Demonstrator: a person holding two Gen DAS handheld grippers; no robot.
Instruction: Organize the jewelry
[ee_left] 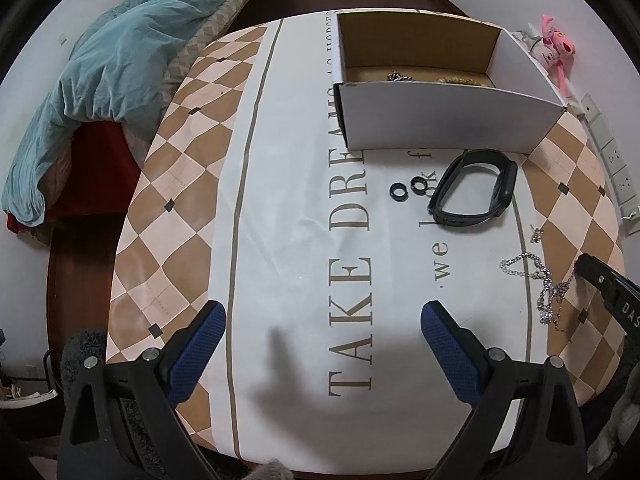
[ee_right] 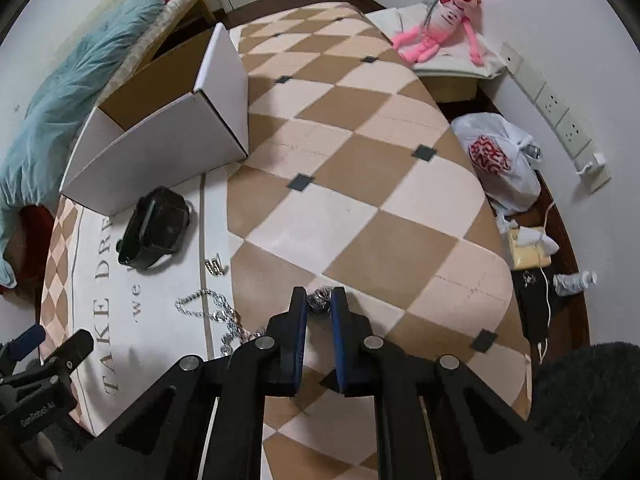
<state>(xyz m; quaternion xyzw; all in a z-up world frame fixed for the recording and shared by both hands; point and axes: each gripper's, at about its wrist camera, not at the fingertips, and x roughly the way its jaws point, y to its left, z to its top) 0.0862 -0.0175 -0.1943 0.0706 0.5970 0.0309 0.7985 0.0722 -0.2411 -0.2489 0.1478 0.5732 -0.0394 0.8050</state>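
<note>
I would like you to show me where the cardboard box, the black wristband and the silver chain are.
cardboard box (ee_left: 448, 120): left wrist view, on its white front wall.
black wristband (ee_left: 502, 186): left wrist view, on the thick right end of the band.
silver chain (ee_right: 200, 300): right wrist view, on its loop lying on the cloth.

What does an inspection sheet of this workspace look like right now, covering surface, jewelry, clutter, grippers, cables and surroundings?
Surface: checkered tablecloth with printed lettering.
Job's things: open cardboard box already holding some jewelry; two black rings, black wristband, small clasp piece and silver chain on the cloth.
Clutter: nothing seen on the table.
Grippers: left gripper jaws wide apart, empty; right gripper jaws closed on the chain's end.
Cables: white cable on the floor.
Surroundings: teal blanket, pink plush toy, plastic bag, wall sockets.
</note>
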